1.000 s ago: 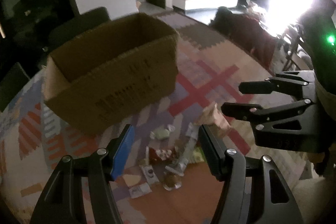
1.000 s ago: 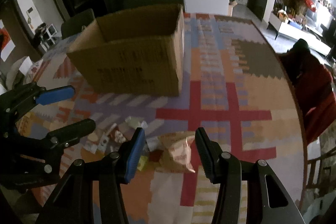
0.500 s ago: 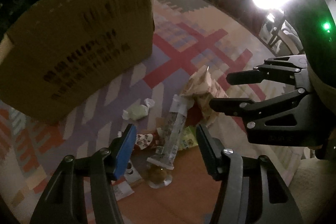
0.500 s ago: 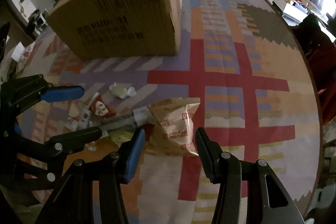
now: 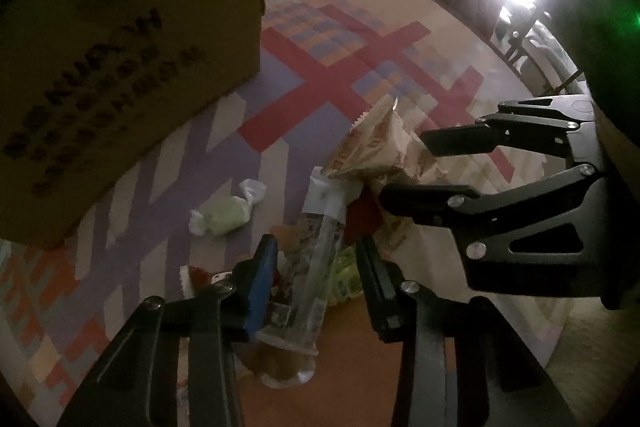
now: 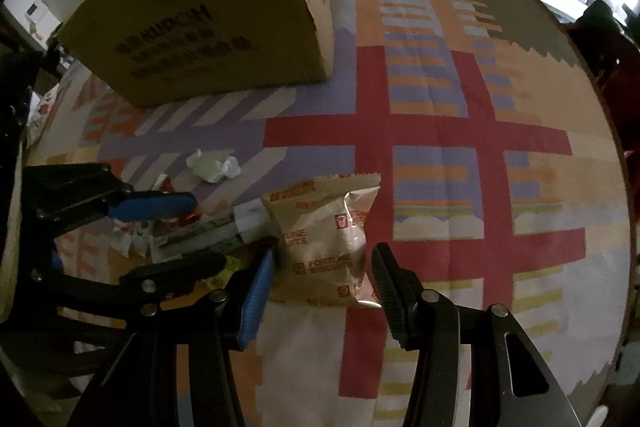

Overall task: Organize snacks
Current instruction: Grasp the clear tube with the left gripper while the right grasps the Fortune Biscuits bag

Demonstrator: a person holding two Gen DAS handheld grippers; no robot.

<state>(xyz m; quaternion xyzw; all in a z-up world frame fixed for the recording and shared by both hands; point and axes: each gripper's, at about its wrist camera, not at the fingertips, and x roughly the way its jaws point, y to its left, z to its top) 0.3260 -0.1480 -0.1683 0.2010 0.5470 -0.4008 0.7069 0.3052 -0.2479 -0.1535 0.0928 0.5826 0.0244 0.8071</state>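
Straddling a clear tube (image 5: 316,267), left tongs (image 5: 316,279) gape; right tongs (image 6: 324,283) gape around biscuit bag (image 6: 324,239).

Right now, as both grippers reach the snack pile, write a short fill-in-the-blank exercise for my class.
1. The right gripper straddles the ____ biscuits bag.
2. The left gripper straddles a long clear ____.
3. Both grippers' jaws are ____.
4. The cardboard box stands ____ the green wrapped candy.

Answers: fortune; packet; open; behind
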